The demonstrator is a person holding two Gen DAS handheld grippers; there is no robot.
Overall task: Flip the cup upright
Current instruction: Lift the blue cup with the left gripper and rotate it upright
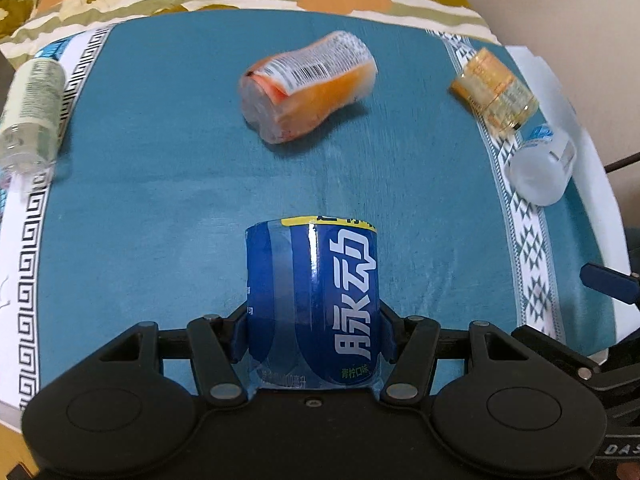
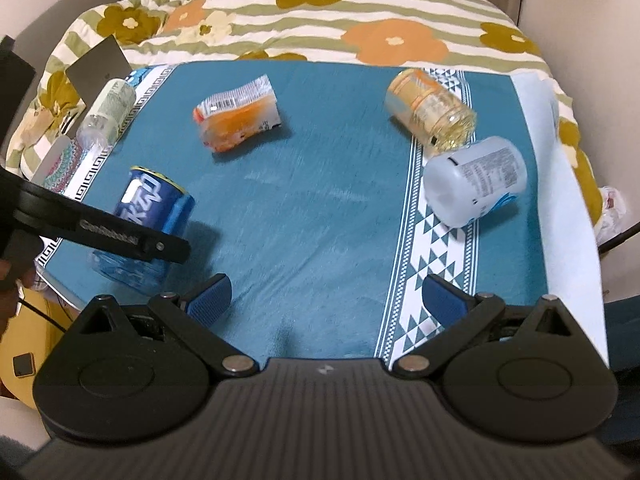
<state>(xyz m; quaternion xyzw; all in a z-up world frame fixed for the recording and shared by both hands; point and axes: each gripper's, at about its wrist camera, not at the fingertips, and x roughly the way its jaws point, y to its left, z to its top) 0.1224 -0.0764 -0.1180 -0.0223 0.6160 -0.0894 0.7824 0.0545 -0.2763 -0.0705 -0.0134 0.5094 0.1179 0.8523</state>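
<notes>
A blue cup cut from a drink bottle [image 1: 314, 304], with white lettering, lies between the fingers of my left gripper [image 1: 314, 340], which is shut on it. In the right wrist view the same blue cup [image 2: 150, 216] is tilted over the table's left edge, partly hidden by the left gripper's black arm [image 2: 112, 236]. My right gripper [image 2: 326, 300] is open and empty above the teal cloth [image 2: 320, 220], its blue pads [image 2: 210, 300] wide apart.
An orange cup [image 1: 308, 88] lies on its side mid-table. A yellow cup [image 2: 432, 110] and a white frosted cup [image 2: 474, 182] lie at the right. A clear, green-labelled cup [image 1: 32, 108] lies at the left. A floral quilt [image 2: 320, 20] lies behind the table.
</notes>
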